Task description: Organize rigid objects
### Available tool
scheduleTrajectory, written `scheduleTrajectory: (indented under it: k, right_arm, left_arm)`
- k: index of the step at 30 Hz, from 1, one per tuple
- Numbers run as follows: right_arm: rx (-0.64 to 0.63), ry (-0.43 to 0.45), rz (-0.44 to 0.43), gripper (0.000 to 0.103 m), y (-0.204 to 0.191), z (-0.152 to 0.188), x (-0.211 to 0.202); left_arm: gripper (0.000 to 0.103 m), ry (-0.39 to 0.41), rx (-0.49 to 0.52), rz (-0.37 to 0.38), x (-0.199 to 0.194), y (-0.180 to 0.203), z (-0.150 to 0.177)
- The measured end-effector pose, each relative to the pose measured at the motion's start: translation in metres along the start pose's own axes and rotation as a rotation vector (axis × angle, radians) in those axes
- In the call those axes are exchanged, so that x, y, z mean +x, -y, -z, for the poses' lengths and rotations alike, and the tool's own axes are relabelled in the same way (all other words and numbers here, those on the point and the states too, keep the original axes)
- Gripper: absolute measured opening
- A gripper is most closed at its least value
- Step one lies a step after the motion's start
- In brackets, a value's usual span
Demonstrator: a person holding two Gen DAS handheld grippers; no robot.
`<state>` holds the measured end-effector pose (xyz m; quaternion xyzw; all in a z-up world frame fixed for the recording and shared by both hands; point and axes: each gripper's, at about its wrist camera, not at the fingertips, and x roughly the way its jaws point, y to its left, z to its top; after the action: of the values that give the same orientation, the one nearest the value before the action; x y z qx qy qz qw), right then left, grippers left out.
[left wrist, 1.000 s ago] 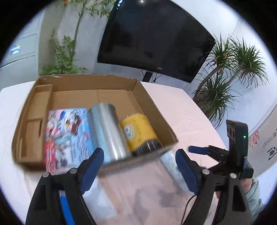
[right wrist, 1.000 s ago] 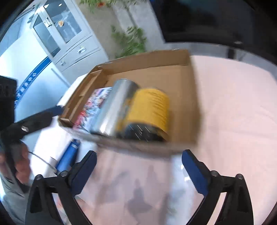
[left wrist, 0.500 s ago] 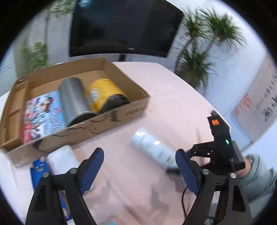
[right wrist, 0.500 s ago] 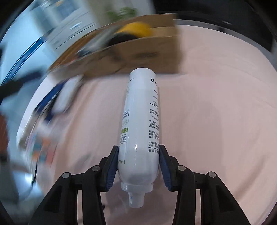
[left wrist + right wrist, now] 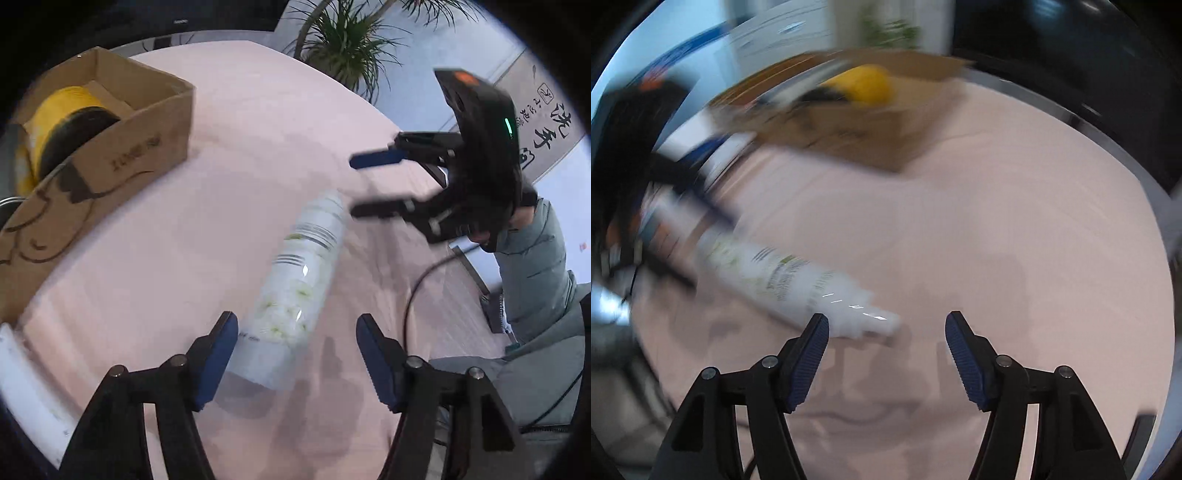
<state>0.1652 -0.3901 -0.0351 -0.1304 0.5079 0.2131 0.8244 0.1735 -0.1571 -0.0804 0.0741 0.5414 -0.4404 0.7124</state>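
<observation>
A white bottle (image 5: 295, 291) with green print lies on its side on the pink tablecloth (image 5: 258, 129). Its wide base lies between the open jaws of my left gripper (image 5: 295, 350), nearer the left pad. My right gripper (image 5: 354, 184) shows in the left wrist view, open, just beyond the bottle's far end. In the right wrist view the bottle (image 5: 790, 280) is blurred; its neck lies just in front of my open right gripper (image 5: 886, 350), near the left pad. A cardboard box (image 5: 110, 158) at the left holds a yellow can (image 5: 55, 118).
The box (image 5: 857, 133) with the yellow can (image 5: 864, 85) stands behind the bottle in the right wrist view. A white object (image 5: 22, 391) lies at the left edge of the left wrist view. A potted palm (image 5: 343, 48) stands beyond the table.
My right gripper was shut on the white bottle half a second ago; it has let go and drawn back. My left gripper has swung right and now straddles the bottle's base.
</observation>
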Motion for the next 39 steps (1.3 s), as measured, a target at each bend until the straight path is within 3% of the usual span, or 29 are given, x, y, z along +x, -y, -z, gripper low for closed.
scheduleTrajectory:
  k: [3,5,8,14,15,17,23,29,32,35,39]
  right_arm:
    - [0.189,0.022,-0.058,0.064,0.031,-0.001,-0.01]
    - [0.336,0.046,-0.166,0.064,0.032,0.001,-0.012]
    - [0.513,0.039,-0.296,0.064,0.019,0.013,-0.007]
    - [0.654,-0.03,-0.332,0.061,-0.004,0.019,0.031]
    - [0.672,-0.008,-0.346,0.06,-0.007,0.019,0.033]
    - [0.672,-0.005,-0.336,0.049,-0.014,0.015,0.038]
    - [0.618,0.056,-0.351,0.044,-0.018,-0.019,0.041]
    - [0.43,0.242,-0.365,0.042,0.002,-0.12,-0.005]
    - [0.342,0.29,-0.346,0.042,0.018,-0.181,-0.014]
    - [0.292,0.265,-0.354,0.042,0.037,-0.234,0.004]
    - [0.294,0.189,-0.371,0.042,0.065,-0.26,0.039]
  left_arm:
    - [0.049,-0.018,-0.003,0.025,0.005,0.005,0.0]
    - [0.04,-0.047,-0.043,0.01,0.009,0.004,0.002]
    - [0.04,-0.067,-0.105,0.004,0.011,0.009,0.006]
    - [0.046,-0.098,-0.181,0.018,0.021,0.011,0.007]
    - [0.047,-0.102,-0.198,0.025,0.024,0.009,0.007]
    - [0.049,-0.098,-0.237,0.028,0.028,0.004,0.008]
    - [0.047,-0.012,-0.265,-0.049,0.007,0.004,-0.001]
    - [0.047,0.23,-0.3,-0.12,-0.063,-0.032,-0.074]
    - [0.047,0.283,-0.338,-0.135,-0.078,-0.062,-0.113]
    - [0.047,0.277,-0.392,-0.138,-0.077,-0.092,-0.137]
    - [0.046,0.207,-0.468,-0.156,-0.048,-0.122,-0.151]
